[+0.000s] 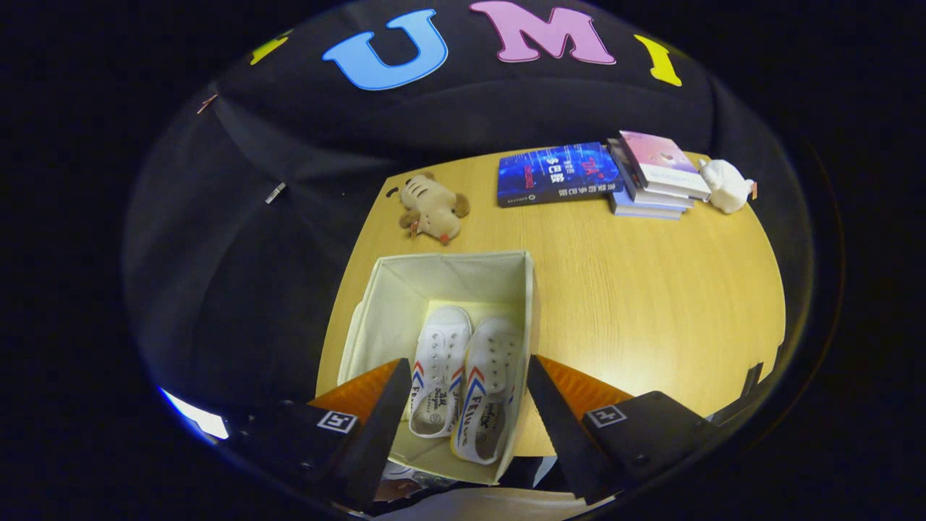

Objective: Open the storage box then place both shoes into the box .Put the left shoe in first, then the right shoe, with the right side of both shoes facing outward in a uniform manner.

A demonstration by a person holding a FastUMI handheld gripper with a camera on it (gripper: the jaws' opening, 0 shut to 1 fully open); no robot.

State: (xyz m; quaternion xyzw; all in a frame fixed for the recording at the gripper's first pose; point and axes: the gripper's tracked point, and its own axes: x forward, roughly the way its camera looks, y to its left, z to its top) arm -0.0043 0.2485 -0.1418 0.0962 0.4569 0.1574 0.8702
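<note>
Gripper [463,405] hovering above the open cream fabric storage box [391,304], fingers spread wide apart, nothing clamped btwn them. One finger over the box's left wall, other over its right wall, w/ box interior seen in the gap.

Box standing on light wood-grain tabletop [651,304], near its front-left part, top open, walls upright. Two white canvas sneakers w/ red-and-blue chevron stripes lying inside, side by side on box floor, toes pointing away from the gripper, heels nearest. Left-hand sneaker [438,369] toward box's left half, tilted slightly on its side; right-hand sneaker [486,391] just beside it, touching or nearly so, up against box's right wall. Which is the left shoe and which the right: can't tell for sure from this angle.

Beyond the box, near table's far-left corner: small brown plush toy animal [434,208] lying on the wood. Further right along far edge: dark blue hardcover book [557,174] lying flat, then a short stack of books w/ pink-and-white cover on top [655,174] just beside it, touching or almost. White figurine-like object [725,185] right next to the stack, at far-right corner; shape too small to make out.
</note>
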